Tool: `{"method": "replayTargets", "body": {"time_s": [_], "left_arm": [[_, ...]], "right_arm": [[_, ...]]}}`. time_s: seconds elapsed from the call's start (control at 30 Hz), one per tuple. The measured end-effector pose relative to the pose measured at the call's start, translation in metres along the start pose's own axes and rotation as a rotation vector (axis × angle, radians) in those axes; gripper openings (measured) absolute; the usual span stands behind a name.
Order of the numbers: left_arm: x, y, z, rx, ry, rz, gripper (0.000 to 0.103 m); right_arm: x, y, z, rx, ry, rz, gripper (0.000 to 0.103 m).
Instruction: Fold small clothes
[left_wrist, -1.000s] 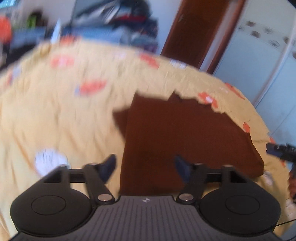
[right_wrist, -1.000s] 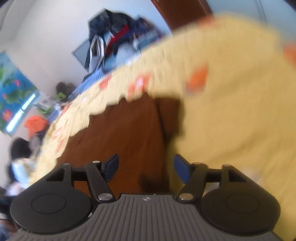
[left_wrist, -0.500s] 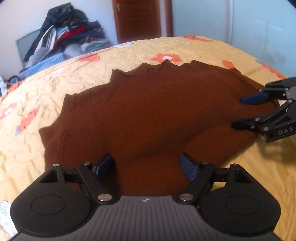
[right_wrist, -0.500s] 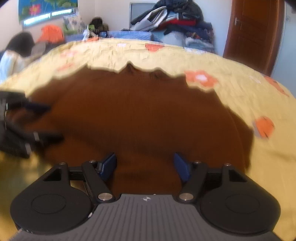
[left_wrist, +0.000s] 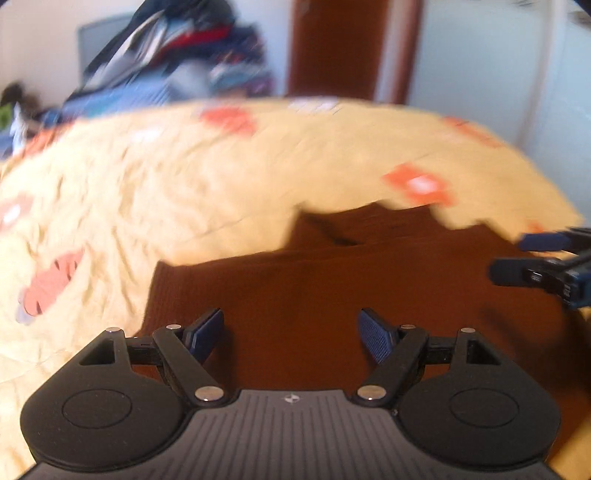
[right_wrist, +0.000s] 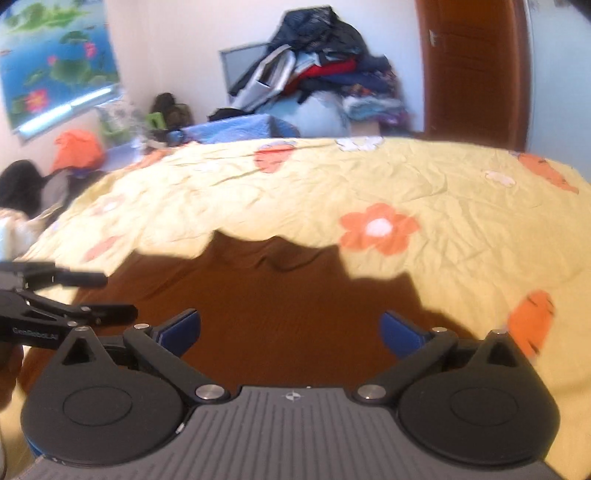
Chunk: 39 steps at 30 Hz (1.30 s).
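Note:
A dark brown knit garment (left_wrist: 332, 280) lies spread flat on the yellow flowered bedsheet (left_wrist: 155, 192); it also shows in the right wrist view (right_wrist: 280, 295). My left gripper (left_wrist: 291, 332) is open and empty, low over the garment's near left part. My right gripper (right_wrist: 290, 330) is open and empty over the garment's near edge. The right gripper's open fingers (left_wrist: 532, 273) show at the right edge of the left wrist view. The left gripper's open fingers (right_wrist: 85, 295) show at the left edge of the right wrist view.
A heap of clothes (right_wrist: 317, 66) is stacked against the far wall beyond the bed. A brown door (right_wrist: 476, 70) stands at the right. Bags and an orange item (right_wrist: 75, 147) sit at the far left. The bedsheet (right_wrist: 443, 192) extends beyond the garment.
Both grippers pulled back toward the garment's near edge and the views tilted up. The left wrist view swung left and blurred. Both stayed open.

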<state>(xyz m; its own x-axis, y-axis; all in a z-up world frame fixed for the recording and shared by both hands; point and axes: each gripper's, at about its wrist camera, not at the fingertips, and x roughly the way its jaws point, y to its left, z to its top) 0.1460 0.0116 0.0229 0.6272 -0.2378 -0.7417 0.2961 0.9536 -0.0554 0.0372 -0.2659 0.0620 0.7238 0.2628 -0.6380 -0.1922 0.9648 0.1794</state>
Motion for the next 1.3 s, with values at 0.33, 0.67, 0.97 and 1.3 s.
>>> {"method": "replayTargets", "body": {"time_s": [0.33,0.67,0.97,1.3], "left_arm": [[0.015,0.005,-0.015,0.050,-0.107,0.039,0.089],[0.005,0.019,-0.028,-0.030,-0.130,0.078,0.100],[-0.060,0.014,-0.067,-0.173,-0.200,-0.007,0.101],[-0.072,0.008,-0.076,-0.100,-0.147,0.043,0.103]], "right_arm": [[0.039,-0.012,-0.035,-0.103,-0.003,-0.115,0.103],[0.038,-0.014,-0.034,-0.094,-0.014,-0.104,0.103],[0.036,-0.015,-0.034,-0.083,-0.020,-0.103,0.103],[0.024,-0.001,-0.030,-0.107,0.017,-0.181,0.103]]}}
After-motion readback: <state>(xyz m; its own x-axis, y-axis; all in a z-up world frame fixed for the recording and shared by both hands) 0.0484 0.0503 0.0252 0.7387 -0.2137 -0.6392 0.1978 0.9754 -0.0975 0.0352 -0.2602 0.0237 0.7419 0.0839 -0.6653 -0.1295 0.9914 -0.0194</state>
